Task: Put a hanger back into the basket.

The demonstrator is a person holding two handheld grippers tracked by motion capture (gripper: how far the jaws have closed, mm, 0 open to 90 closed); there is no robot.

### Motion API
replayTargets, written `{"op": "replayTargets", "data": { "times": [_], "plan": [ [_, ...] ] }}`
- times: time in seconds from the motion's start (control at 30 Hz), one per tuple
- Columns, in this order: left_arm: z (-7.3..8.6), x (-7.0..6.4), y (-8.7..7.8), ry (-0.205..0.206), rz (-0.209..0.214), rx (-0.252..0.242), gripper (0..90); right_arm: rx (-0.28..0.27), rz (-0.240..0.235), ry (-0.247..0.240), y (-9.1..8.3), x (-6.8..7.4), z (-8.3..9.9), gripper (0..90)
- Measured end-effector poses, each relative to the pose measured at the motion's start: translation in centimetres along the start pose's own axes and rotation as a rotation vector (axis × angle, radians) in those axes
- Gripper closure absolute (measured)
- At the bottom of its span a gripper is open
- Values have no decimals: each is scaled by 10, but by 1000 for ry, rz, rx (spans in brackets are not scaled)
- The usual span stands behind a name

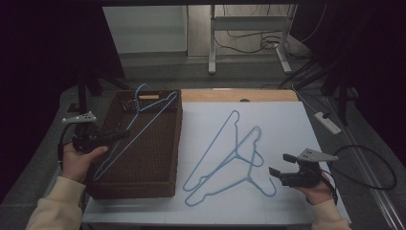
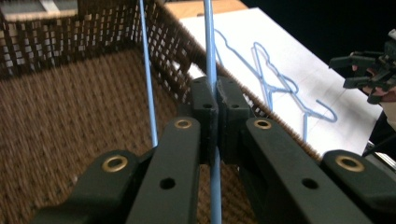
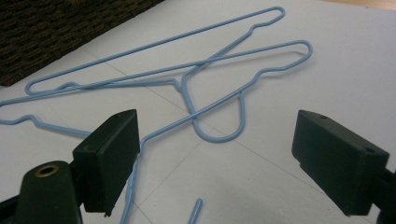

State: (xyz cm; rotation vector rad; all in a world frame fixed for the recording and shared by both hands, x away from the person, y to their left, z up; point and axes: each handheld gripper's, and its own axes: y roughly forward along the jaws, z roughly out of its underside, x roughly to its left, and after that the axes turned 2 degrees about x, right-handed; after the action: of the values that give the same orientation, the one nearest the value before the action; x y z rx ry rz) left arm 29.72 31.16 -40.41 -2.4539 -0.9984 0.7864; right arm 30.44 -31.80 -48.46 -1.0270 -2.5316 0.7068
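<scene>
Left fingers [image 2: 205,105] around basket [image 1: 168,143] hanger [image 1: 125,139]; two hangers [image 1: 230,158] alongside

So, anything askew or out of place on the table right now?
Mostly tidy. The two hangers on the white sheet lie crossed and overlapping, not side by side. The hanger in the basket sits tilted, its hook over the basket rim, clamped by the left gripper.

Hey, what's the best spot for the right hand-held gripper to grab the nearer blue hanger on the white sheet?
Probably its straight neck wire just above the hook, coming from above. The nearer hanger lies flat on the white sheet, partly crossed by the second hanger, but the hook end sits free beside the open right hand-held gripper, so the jaws could straddle that thin wire.
</scene>
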Motion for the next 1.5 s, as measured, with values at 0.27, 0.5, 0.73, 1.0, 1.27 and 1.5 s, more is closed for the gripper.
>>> {"op": "replayTargets", "data": {
  "times": [0.27, 0.5, 0.73, 1.0, 1.27, 1.5],
  "plan": [
    [11, 15, 16, -5, 3, 65, 871, 8, 0, -1, 2, 0, 0, 161],
    [14, 26, 35, -22, 14, 124, 870, 15, -4, -1, 2, 0, 0, 162],
    [15, 40, 45, -47, -79, 168, 868, 17, 0, -6, 2, 0, 1, 162],
    [15, 38, 58, 22, -386, 343, 867, 29, 2, -10, 4, 1, 1, 163],
    [9, 39, 69, 86, -568, 411, 867, 33, 1, -12, 5, 0, 1, 164],
    [7, 45, 70, 75, -616, 366, 667, 33, 1, -8, 5, 0, 2, 164]
  ]
}}
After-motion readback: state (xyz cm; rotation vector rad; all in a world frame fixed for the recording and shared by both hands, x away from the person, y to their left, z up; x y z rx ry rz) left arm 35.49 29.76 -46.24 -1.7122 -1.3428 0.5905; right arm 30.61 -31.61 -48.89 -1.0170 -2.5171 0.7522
